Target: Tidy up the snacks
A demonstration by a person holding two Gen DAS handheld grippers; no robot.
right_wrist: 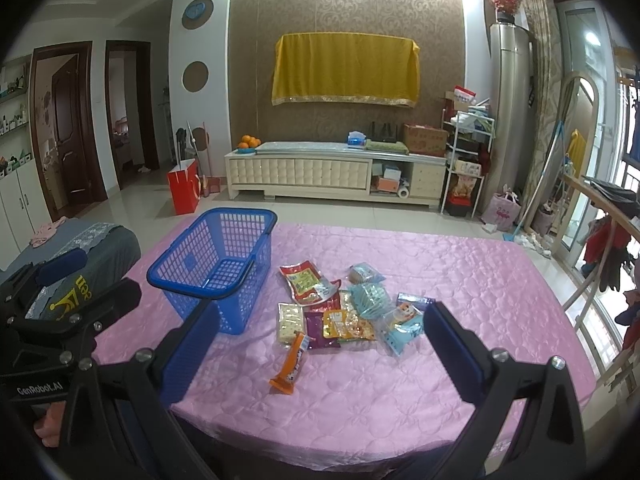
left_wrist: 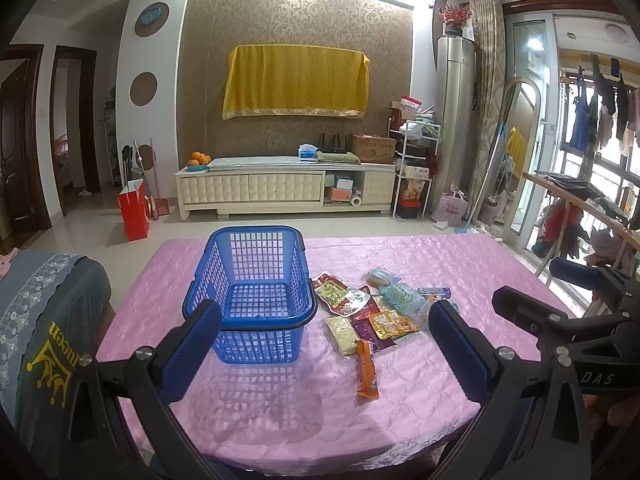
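Note:
An empty blue plastic basket (left_wrist: pixel 256 280) (right_wrist: pixel 218 260) stands on the pink tablecloth (left_wrist: pixel 460 264) (right_wrist: pixel 460 280). To its right lies a pile of several snack packets (left_wrist: pixel 372 308) (right_wrist: pixel 348 312), with an orange bar (left_wrist: pixel 366 370) (right_wrist: pixel 290 366) nearest me. My left gripper (left_wrist: pixel 324 350) hovers open above the near table edge, its left finger in front of the basket. My right gripper (right_wrist: pixel 320 350) is also open, framing the snack pile from the near side. Neither holds anything. Each gripper shows at the side of the other's view.
A chair back draped in grey cloth (left_wrist: pixel 44 320) (right_wrist: pixel 80 264) stands left of the table. Beyond the table are tiled floor, a red bag (left_wrist: pixel 134 210), a white TV cabinet (left_wrist: pixel 284 188) and a wooden rack (right_wrist: pixel 600 240) on the right.

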